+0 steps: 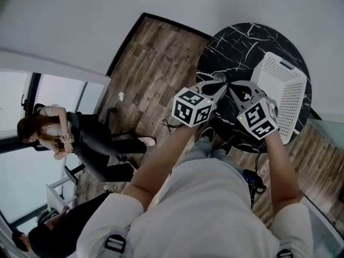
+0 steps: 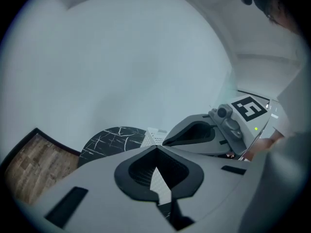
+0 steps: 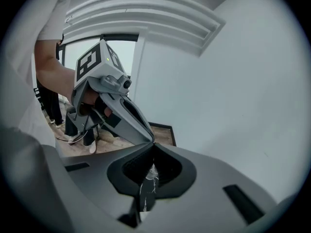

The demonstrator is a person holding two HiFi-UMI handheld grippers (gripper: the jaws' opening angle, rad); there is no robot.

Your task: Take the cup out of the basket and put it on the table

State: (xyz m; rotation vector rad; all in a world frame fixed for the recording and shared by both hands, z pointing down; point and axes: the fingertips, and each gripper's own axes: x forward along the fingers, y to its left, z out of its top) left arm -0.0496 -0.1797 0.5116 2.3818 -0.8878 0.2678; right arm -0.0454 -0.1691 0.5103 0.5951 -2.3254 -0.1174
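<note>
A white perforated basket point(image 1: 282, 87) stands on the round black marble table point(image 1: 236, 44) at the upper right of the head view. No cup shows in any view. My left gripper point(image 1: 219, 85) and right gripper point(image 1: 235, 86) hang side by side over the table's near edge, tips almost touching, just left of the basket. Both are shut with nothing between the jaws. In the left gripper view the shut left gripper point(image 2: 156, 149) points at the table point(image 2: 114, 140) and basket point(image 2: 154, 137), with the right gripper point(image 2: 167, 142) beside it. The right gripper point(image 3: 153, 145) is shut too.
Wood-look floor point(image 1: 156, 58) lies left of the table, bounded by a grey wall. A person in dark clothes point(image 1: 91, 141) sits at the left, and a cable point(image 1: 172, 125) lies on the floor below the grippers. A glass edge point(image 1: 322, 128) runs right of the table.
</note>
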